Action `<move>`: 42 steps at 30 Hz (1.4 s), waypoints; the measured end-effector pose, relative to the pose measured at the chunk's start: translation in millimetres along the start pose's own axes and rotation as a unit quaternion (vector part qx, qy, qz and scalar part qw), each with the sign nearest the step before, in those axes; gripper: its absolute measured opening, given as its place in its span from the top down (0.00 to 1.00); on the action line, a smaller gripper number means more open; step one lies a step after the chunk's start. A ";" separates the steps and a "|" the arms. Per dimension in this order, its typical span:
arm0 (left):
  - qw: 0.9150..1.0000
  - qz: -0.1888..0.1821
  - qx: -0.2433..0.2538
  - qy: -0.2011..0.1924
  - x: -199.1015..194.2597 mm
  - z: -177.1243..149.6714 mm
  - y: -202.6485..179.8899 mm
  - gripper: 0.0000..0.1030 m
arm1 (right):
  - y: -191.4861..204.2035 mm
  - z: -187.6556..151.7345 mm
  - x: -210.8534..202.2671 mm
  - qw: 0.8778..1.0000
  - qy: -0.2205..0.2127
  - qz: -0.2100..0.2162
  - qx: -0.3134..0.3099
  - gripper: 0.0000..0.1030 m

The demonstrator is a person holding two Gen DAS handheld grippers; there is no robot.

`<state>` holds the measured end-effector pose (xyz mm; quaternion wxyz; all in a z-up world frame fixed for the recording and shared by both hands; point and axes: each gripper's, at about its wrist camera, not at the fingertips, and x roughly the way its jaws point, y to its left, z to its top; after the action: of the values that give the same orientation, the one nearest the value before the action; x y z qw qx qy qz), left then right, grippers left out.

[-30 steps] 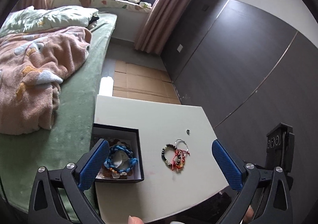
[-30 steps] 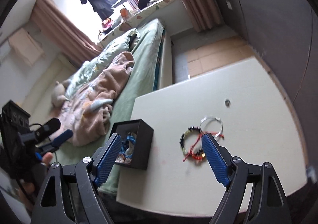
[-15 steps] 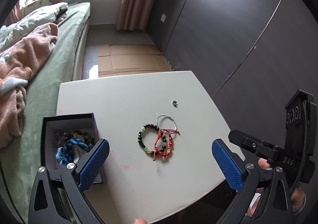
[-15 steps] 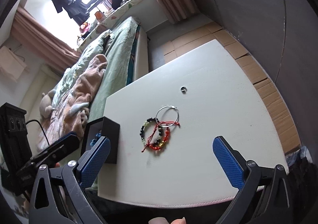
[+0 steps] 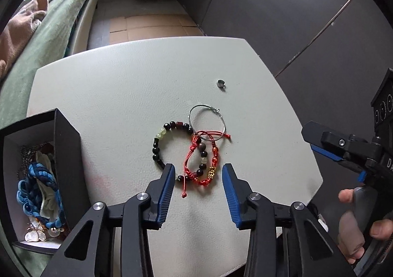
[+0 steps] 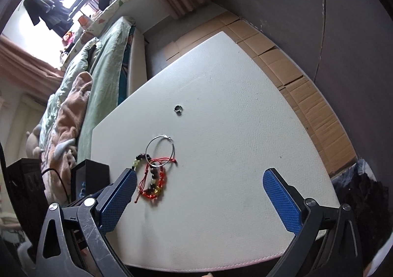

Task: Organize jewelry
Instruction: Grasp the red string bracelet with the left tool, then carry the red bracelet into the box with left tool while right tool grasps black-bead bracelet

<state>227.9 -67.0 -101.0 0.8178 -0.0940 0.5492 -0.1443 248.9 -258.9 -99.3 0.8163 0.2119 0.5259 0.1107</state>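
On the white table (image 5: 118, 95) a dark bead bracelet (image 5: 157, 146), a red cord bracelet (image 5: 211, 168) and a thin silver hoop (image 5: 207, 121) lie tangled together. A small ring (image 5: 221, 83) sits apart, farther back. My left gripper (image 5: 197, 186) hovers just above the near end of the bracelets. Its jaws are closing, with the red cord's end between the pads and not touched. My right gripper (image 6: 201, 196) is open wide over bare table, to the right of the bracelets (image 6: 154, 183). It holds nothing.
An open black box (image 5: 66, 154) at the table's left edge holds a blue braided bracelet (image 5: 32, 193) and other pieces. A bed with green bedding (image 5: 56, 28) runs along the left. Dark wall panels (image 5: 270, 6) stand to the right, and cardboard (image 6: 307, 95) covers the floor.
My left gripper has dropped toward the bracelets and its jaws have narrowed around them. My right gripper has come lower over the table, with its jaws spread wider.
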 end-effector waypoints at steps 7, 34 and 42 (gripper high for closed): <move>1.000 0.014 -0.005 0.011 15.6 3.3 -1.8 0.76 | 4.9 5.1 6.1 1.000 0.004 0.018 -0.006 0.00; 0.993 -0.022 -0.040 -0.107 -86.4 -3.4 21.5 0.97 | 36.6 -5.4 31.2 0.999 0.020 0.031 -0.022 0.21; 0.988 -0.024 -0.070 -0.136 -114.5 -2.1 55.7 0.97 | 65.5 -14.2 58.1 0.997 0.047 0.019 -0.059 0.32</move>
<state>192.6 24.2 -19.5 0.8725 -0.1825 0.4394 -0.1108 263.3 -174.1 -121.2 0.7996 0.1677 0.5521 0.1665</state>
